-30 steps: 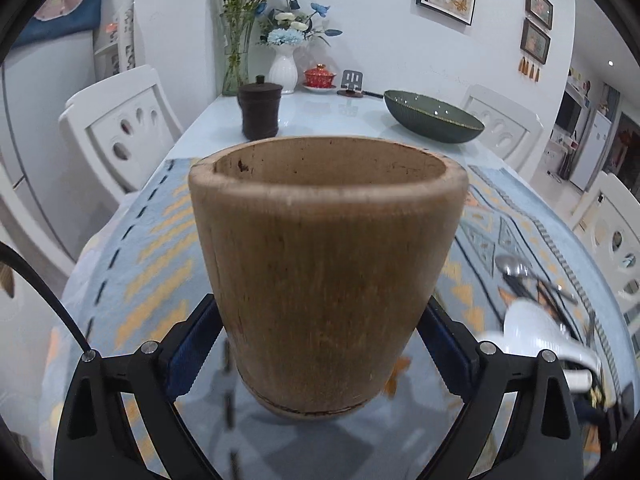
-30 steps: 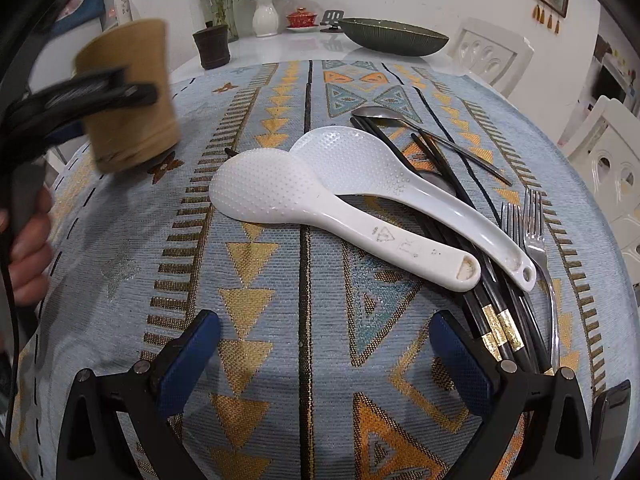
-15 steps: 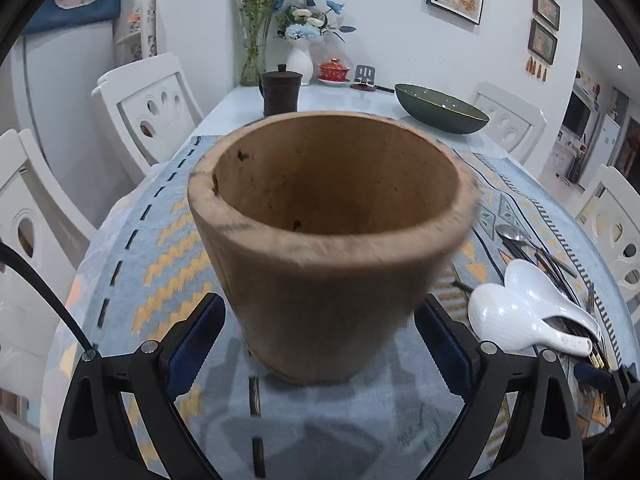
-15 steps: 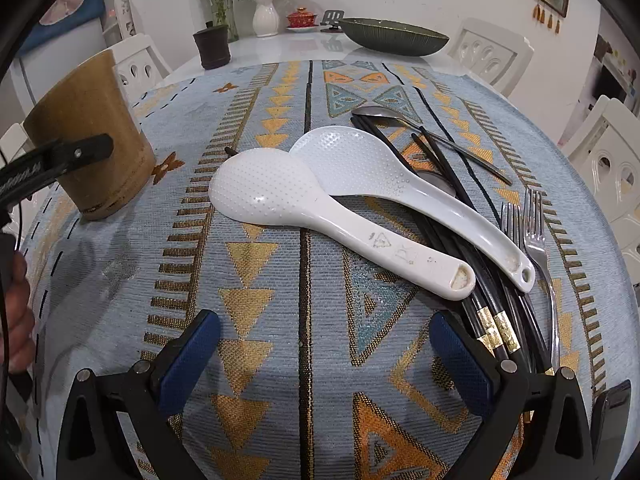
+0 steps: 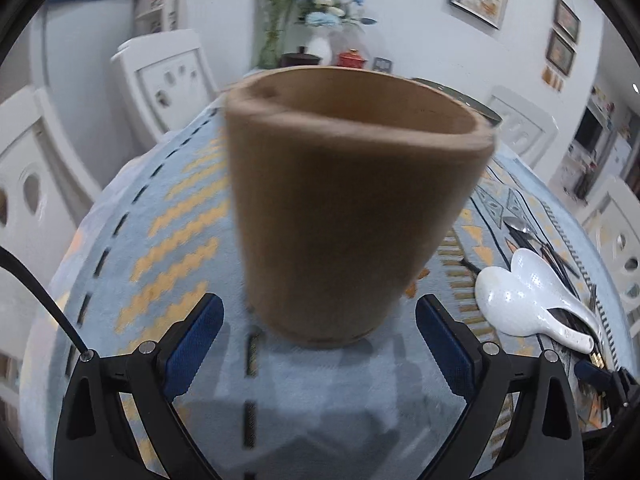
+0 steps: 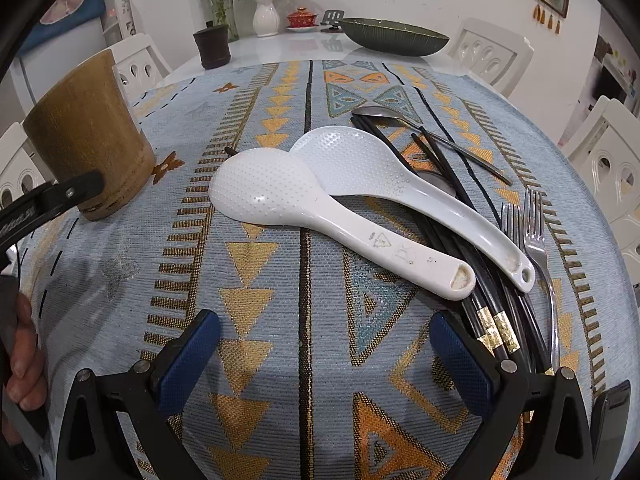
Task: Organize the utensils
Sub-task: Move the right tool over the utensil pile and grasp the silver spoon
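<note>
The worktop (image 6: 120,300) under its patterned cloth carries my wooden cup (image 5: 344,200), standing upright at the left, well apart from the utensil pile. My left jaws (image 5: 318,320) are opening, pads clear of the cup's base between them. Two white rice paddles (image 6: 320,200) lie across black chopsticks (image 6: 472,280) and forks (image 6: 532,220) ahead of my right jaws (image 6: 324,352), which stand wide and empty.

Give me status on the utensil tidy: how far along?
Done: wooden holder stands upright on the tablecloth, empty as far as visible. In hand: nothing; left gripper jaws opening, clear of holder; right gripper open. Left: both rice paddles, chopsticks, forks, spoon.
</note>
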